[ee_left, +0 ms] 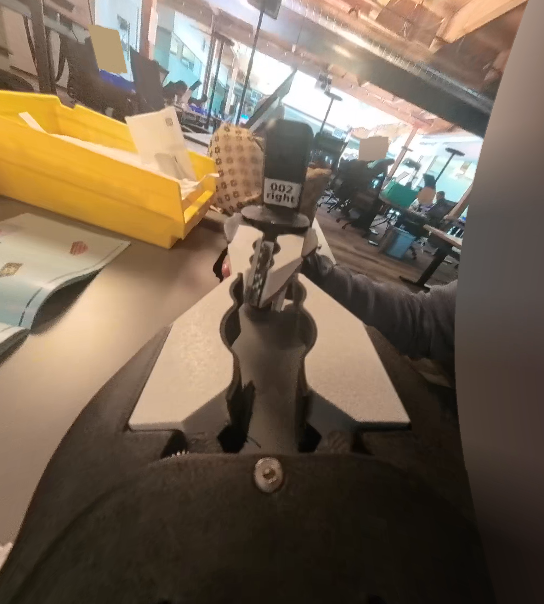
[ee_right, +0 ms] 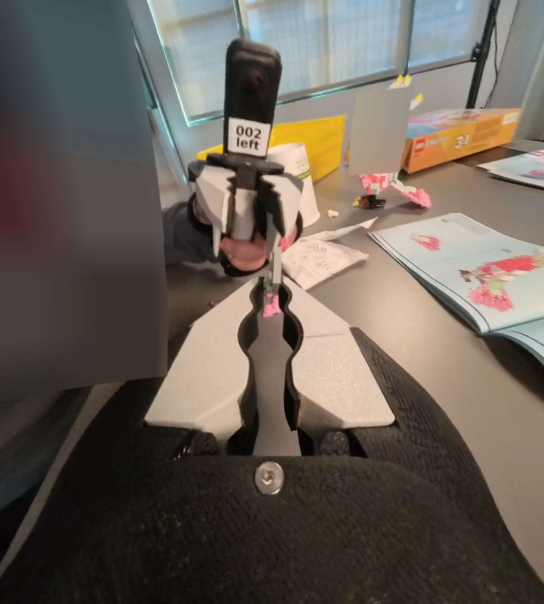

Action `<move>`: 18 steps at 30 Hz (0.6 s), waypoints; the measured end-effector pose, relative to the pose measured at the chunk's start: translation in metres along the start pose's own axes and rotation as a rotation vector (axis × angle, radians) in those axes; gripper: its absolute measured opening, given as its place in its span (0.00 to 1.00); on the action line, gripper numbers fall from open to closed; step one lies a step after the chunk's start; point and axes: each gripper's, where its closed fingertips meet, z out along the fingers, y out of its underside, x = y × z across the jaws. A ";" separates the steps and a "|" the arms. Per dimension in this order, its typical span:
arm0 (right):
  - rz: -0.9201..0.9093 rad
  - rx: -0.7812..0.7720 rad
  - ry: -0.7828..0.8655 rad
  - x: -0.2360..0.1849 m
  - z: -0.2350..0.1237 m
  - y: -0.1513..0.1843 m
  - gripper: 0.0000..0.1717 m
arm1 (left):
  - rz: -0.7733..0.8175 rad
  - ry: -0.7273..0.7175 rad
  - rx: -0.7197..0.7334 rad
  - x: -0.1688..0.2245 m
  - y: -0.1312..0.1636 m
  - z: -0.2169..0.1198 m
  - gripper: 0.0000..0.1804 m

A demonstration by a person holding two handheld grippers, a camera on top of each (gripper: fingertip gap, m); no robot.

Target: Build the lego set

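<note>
The right tool is nearly shut. It pinches a small pink and grey brick piece at its tips, up off the grey bench, to the left of the open booklet. The left tool faces it, tip to tip. Its two fingers stand wide apart on each side of the right tool's tips, and I see nothing pinched in them.

Just left of the booklet, a bit farther back, lies a flat white paper bag. Behind the booklet stands a pink brick model that looks only partly built, with one tiny loose bit near it. Left of the model stands a white cup upside down. Farthest back are a yellow bin and the brick set's box.
</note>
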 end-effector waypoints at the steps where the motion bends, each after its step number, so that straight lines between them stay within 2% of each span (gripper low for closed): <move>1: -0.007 -0.006 0.007 0.001 -0.001 0.001 0.04 | 0.005 0.000 0.001 -0.002 -0.003 0.000 0.16; 4: -0.032 -0.036 0.018 0.001 0.002 0.006 0.04 | 0.071 -0.015 -0.077 -0.006 0.000 0.010 0.16; 7: -0.061 -0.081 0.019 -0.001 0.007 0.015 0.04 | 0.167 -0.025 -0.237 -0.008 0.013 0.025 0.13; 9: -0.062 -0.097 0.036 0.001 0.008 0.018 0.06 | 0.222 -0.027 -0.327 -0.012 0.019 0.031 0.02; 11: -0.070 -0.104 0.053 0.005 0.003 0.018 0.18 | 0.223 -0.033 -0.400 -0.018 0.019 0.033 0.02; 13: -0.067 -0.136 0.138 0.021 -0.012 0.022 0.25 | 0.235 -0.038 -0.514 -0.028 0.026 0.029 0.02; 15: -0.024 -0.120 0.228 0.040 -0.030 0.022 0.25 | 0.246 -0.057 -0.698 -0.042 0.045 0.021 0.02; 18: -0.007 0.075 0.449 0.076 -0.060 -0.005 0.23 | 0.309 -0.088 -0.935 -0.060 0.075 0.010 0.02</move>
